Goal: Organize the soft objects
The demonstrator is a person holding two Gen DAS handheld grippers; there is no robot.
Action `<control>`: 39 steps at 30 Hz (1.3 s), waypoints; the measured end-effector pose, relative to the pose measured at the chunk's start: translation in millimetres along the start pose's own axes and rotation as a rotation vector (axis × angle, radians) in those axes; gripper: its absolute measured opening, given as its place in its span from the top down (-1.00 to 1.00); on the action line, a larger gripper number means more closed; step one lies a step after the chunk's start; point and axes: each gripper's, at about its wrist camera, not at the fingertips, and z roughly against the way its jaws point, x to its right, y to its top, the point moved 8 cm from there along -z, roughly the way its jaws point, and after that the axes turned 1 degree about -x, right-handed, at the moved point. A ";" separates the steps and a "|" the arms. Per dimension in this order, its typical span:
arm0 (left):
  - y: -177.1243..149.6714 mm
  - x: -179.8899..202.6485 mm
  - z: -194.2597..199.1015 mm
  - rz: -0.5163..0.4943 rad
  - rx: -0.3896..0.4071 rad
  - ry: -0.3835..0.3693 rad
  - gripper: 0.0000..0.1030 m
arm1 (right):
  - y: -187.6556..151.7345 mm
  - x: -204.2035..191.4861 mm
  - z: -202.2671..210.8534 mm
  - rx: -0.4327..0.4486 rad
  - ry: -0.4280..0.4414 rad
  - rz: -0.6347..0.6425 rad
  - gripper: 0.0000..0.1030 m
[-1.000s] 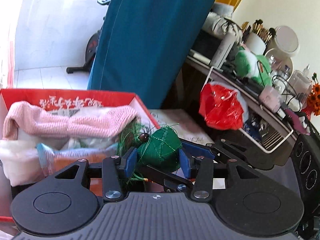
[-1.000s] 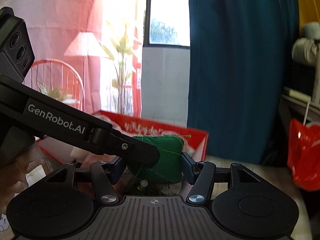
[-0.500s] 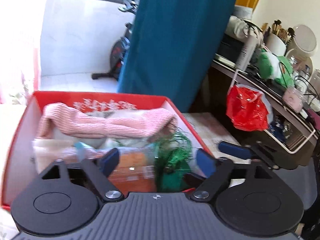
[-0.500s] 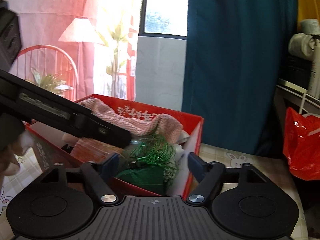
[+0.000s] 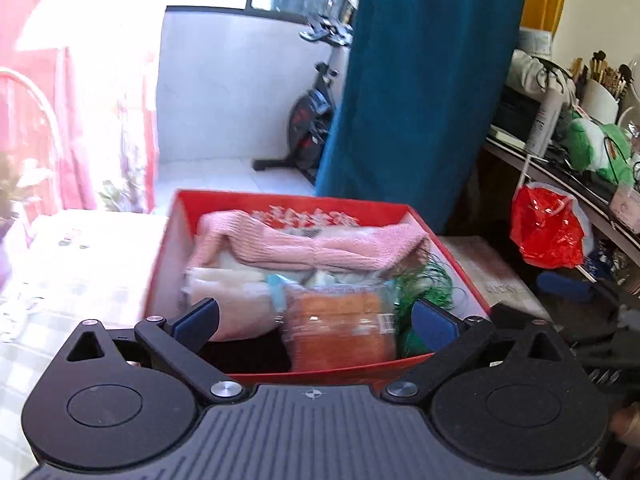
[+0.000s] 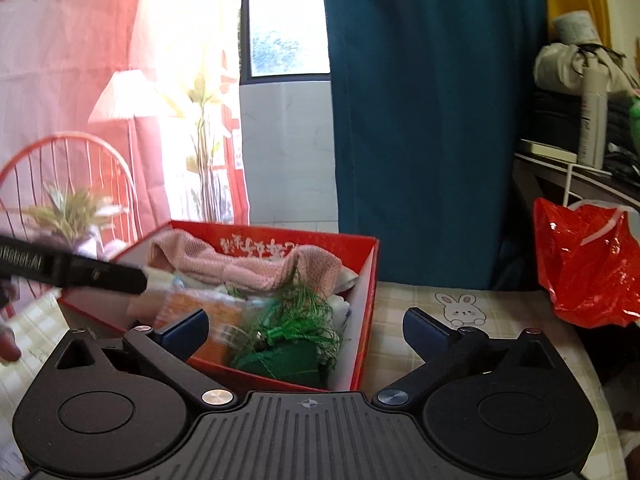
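The left claw [image 5: 316, 318] hangs over the near wall of the red box [image 5: 292, 200], its jaws opening wide with nothing gripped between them. Inside the box, a pink knitted cloth [image 5: 320, 246] lies along the far side, an orange packet [image 5: 340, 324] stands near the front, and the green tasselled pouch [image 6: 288, 344] rests in the near right corner. The right claw [image 6: 306, 326] is likewise opening, empty, above the checked table [image 6: 420, 300].

green tasselled fabric pouch [image 6: 288, 344] sits in the red cardboard box's [image 6: 366, 304] near right corner, right gripper [image 6: 306, 326] opening above, nothing between its jaws
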 end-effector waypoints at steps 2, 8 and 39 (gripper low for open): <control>1.9 -3.1 12.3 -0.009 0.025 0.045 -1.00 | 7.7 -1.4 9.9 0.022 -0.003 -0.012 -0.99; 13.1 -2.9 54.7 -0.052 0.061 0.070 -1.00 | 31.2 -8.4 46.0 0.073 -0.018 -0.053 -0.99; 34.5 14.4 191.6 -0.061 0.234 0.224 -1.00 | 73.4 -35.2 174.3 0.123 -0.082 -0.101 -0.99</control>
